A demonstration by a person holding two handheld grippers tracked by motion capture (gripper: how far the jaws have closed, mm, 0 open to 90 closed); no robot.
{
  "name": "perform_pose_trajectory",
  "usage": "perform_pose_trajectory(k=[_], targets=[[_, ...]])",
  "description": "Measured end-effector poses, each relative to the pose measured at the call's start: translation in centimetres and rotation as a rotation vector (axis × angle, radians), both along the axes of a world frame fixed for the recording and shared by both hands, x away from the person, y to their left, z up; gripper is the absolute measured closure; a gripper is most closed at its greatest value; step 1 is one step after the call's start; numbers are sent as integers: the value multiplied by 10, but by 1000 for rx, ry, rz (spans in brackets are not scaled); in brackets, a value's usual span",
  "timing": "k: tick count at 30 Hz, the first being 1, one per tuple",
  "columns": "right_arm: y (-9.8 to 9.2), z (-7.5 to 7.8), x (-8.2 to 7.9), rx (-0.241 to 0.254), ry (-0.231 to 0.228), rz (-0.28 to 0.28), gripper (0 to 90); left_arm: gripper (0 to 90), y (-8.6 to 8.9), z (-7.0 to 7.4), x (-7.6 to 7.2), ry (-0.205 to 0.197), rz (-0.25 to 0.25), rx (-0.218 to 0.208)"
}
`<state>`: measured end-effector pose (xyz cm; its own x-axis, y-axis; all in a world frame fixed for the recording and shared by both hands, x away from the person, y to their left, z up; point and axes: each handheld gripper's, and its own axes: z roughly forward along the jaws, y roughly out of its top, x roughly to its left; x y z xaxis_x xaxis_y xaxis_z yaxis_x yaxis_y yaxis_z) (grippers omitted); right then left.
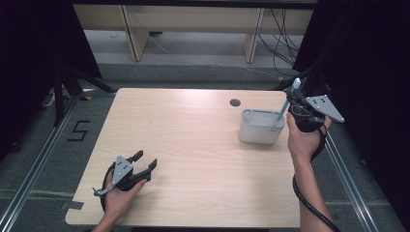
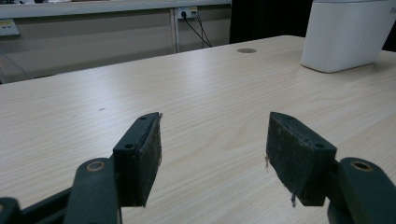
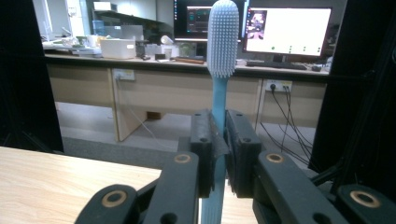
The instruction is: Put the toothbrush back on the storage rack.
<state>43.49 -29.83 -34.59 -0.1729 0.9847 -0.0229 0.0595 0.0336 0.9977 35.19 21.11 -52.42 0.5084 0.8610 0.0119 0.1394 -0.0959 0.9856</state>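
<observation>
A light blue toothbrush (image 3: pixel 220 56) stands upright between the black pads of my right gripper (image 3: pixel 219 140), which is shut on its handle, bristle head up. From above, the toothbrush (image 1: pixel 289 99) leans over the right rim of a white bin (image 1: pixel 261 126), and my right gripper (image 1: pixel 294 107) is held just right of that bin. My left gripper (image 1: pixel 145 162) rests low over the table's front left, open, with nothing between its fingers (image 2: pixel 140 154). The white bin (image 2: pixel 345 35) stands far off at the upper right of the left gripper view.
A light wooden table (image 1: pixel 193 159) has a round cable hole (image 1: pixel 235 102) near its far edge. Dark curtains flank both sides. Beyond the far edge stand table legs and cables on the floor. A desk with monitors (image 3: pixel 285 30) is behind the right gripper.
</observation>
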Motion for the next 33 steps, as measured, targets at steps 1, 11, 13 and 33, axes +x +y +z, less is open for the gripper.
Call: perform_pose_trajectory(k=[1, 11, 13, 33], targets=[[-1, -1, 1, 1, 4, -5, 828, 352, 0, 0, 0, 0, 0, 0], [-5, -13, 7, 7, 26, -26, 828, 353, -1, 0, 0, 1, -2, -6], [-6, -14, 8, 2, 28, -21, 827, 353, 0, 0, 0, 5, -5, -8], [-5, -26, 13, -6, 56, -28, 827, 353, 0, 1, -2, 22, 0, -5]])
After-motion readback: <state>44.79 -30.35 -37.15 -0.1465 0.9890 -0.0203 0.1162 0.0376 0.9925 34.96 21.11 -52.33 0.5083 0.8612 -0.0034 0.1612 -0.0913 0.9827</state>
